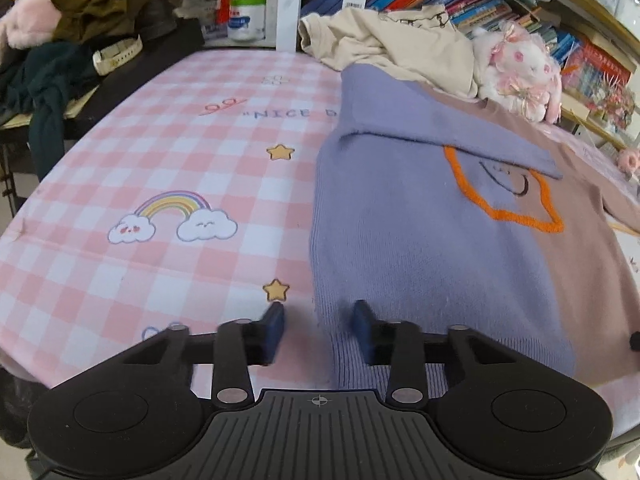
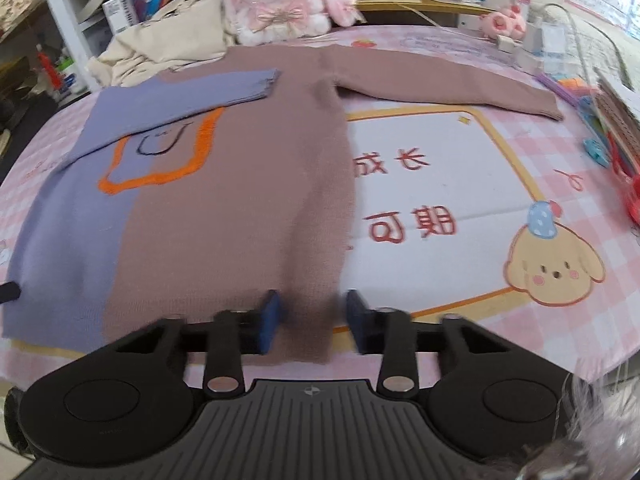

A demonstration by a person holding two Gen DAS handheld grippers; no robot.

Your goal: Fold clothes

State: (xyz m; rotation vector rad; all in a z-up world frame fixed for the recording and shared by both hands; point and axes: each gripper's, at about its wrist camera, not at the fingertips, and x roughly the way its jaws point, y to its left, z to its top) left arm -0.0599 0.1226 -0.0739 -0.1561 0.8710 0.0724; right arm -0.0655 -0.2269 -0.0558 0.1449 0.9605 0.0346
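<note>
I see the sweater (image 2: 240,184) as a soft, matt fine-ribbed knit, with a raised, fuzzy orange yarn outline (image 1: 516,212) stitched on its front. The tablecloth (image 1: 168,168) under it looks like smooth printed cloth, flat and without shine. My left gripper (image 1: 319,328) and right gripper (image 2: 314,320) are matt black plastic with small shiny metal pivot pins, their fingertip pads (image 1: 274,330) a dull blue, rubbery-looking material. The plush rabbit (image 2: 280,0) looks fluffy.
</note>
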